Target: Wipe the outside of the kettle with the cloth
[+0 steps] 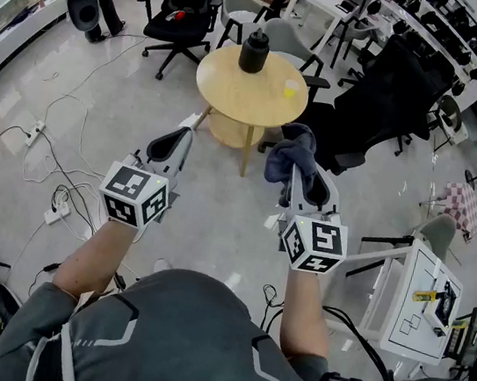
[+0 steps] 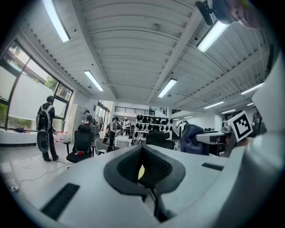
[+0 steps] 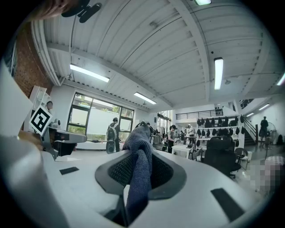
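Observation:
A black kettle [image 1: 254, 52] stands on a round wooden table [image 1: 236, 87] ahead of me, well beyond both grippers. My right gripper [image 1: 298, 169] is shut on a dark blue cloth [image 1: 291, 151], which bunches up above its jaws; in the right gripper view the cloth [image 3: 139, 169] runs pinched between the two pads. My left gripper [image 1: 178, 140] is held level beside it, shut with nothing in it; the left gripper view shows its jaws [image 2: 143, 165] closed together. Both grippers hover over the floor, short of the table.
A small yellow object [image 1: 290, 89] lies on the table's right side. Office chairs [image 1: 184, 10] ring the table, and a black chair [image 1: 377, 108] stands to its right. Cables and a power strip [image 1: 56, 209] trail on the floor at left. A white desk [image 1: 418, 296] stands at right.

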The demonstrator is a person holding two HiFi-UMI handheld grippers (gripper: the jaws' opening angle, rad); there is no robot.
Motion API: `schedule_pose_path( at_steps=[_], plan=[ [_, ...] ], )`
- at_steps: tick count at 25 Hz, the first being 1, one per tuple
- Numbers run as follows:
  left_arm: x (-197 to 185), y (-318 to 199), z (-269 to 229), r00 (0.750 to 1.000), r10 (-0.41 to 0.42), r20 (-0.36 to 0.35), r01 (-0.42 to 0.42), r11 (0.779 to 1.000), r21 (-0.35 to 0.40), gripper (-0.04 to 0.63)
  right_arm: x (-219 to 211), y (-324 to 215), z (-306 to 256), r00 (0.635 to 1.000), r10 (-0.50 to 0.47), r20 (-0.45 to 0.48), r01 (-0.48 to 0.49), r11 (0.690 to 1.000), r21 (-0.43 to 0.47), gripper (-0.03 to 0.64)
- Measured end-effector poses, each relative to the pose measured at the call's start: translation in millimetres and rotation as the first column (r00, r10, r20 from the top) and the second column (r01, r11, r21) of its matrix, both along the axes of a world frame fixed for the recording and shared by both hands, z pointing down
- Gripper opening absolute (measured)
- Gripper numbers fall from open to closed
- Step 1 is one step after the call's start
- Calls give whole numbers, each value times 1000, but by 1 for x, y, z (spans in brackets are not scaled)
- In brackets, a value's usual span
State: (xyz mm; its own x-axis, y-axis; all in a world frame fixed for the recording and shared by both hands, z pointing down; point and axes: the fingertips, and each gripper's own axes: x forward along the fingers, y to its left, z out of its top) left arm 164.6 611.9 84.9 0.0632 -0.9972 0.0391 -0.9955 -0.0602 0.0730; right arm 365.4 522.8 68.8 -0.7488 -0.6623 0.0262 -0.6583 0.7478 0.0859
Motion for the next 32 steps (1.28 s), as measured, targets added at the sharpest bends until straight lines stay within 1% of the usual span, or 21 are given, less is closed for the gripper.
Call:
schedule_pose_path(
  at_steps=[4,11,15,21,25,29,32],
  plan=[
    [-1,-1,-2,999,13,42,-13,1000,-5,8,-5,2,3,1000,9,2,-9,1000,-7,92],
    [-13,-3,-2,998,3,68,-3,1000,4,8,-14,3,4,1000,11,7,-11,1000,-14,92],
    [-27,0,1,998,-10,66,10,1000,4,8,-26,6,-1,1000,2,31,-2,1000,-5,94],
    [-58,8,8,997,-9,77,9,1000,7,8,-62,8,2,999,-10,43,11,1000,-24,94],
    [-79,12,13,997,35,70,-36,999,10,8,-89,10,8,998,-3,56,5,1000,-23,94],
    [-95,4,21,997,47,67,-47,999,-5,8,-110,2,14,998,-3,68,5,999,-31,94],
    [-103,-5,23,995,49,90,-48,999,-6,8,-125,-11,17,999,-17,46,18,1000,-24,95]
  ],
)
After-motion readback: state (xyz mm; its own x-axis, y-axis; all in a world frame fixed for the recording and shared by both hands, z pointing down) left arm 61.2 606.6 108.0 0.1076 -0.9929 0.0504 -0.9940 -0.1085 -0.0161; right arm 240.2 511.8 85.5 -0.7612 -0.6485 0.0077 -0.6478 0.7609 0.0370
